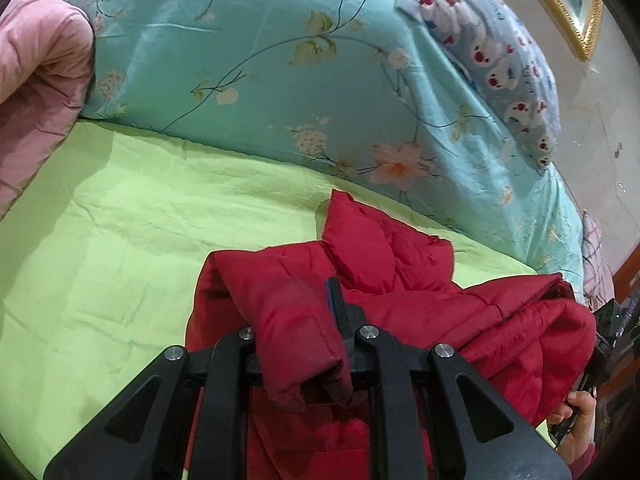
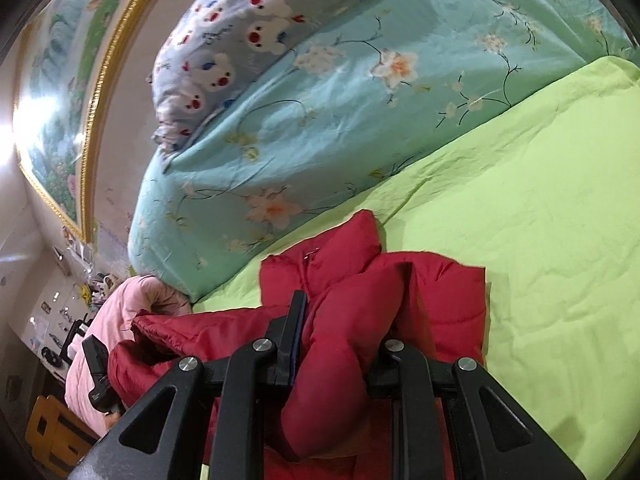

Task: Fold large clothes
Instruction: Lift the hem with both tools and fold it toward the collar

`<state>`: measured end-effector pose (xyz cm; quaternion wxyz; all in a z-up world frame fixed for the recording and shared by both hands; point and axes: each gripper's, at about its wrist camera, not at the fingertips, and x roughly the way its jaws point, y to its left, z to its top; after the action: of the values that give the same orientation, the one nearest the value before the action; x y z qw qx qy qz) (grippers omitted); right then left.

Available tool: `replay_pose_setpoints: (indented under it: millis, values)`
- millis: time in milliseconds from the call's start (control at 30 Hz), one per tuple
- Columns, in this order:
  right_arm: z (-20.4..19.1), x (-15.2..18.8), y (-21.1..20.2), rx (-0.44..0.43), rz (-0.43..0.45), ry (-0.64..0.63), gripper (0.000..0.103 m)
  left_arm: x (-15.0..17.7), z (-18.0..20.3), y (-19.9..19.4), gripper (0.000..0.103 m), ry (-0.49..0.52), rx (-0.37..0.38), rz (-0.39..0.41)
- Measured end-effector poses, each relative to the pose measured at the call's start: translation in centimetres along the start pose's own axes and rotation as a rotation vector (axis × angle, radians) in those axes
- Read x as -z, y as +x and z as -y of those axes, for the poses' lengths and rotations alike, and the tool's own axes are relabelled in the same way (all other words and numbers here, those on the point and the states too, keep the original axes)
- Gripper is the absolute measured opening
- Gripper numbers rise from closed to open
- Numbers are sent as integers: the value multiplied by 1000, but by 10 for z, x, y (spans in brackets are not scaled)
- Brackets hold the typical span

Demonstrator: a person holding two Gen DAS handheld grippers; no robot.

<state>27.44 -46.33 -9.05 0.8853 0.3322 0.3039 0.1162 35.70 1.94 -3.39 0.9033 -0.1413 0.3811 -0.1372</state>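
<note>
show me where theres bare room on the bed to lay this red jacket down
Free: the wide green sheet, bordered by the floral quilt behind, the pink blanket at one end and the red jacket at the other. Crowded: the stacked quilt and bear-print pillow, and around both claws, left and right, clamped on jacket folds.

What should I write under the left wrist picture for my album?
Left claw pinching a red jacket above the green sheet.

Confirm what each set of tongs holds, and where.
Both hold the red puffer jacket: left tongs and right tongs each pinch a padded fold.
</note>
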Motion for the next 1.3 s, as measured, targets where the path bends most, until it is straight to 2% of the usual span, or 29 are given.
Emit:
replay_pose_setpoints:
  millis: [500,1100,1300]
  values:
    - [41,-32,85,61,-29,72,20,-32,-13,94,15,-19,-51,-80]
    - [68,-45,138,102,-75,119,20,-50,-24,154,18,-44,-95,-189]
    - [77,-48,149,93,-95,160,20,-49,-32,159,20,-74,-60,-208]
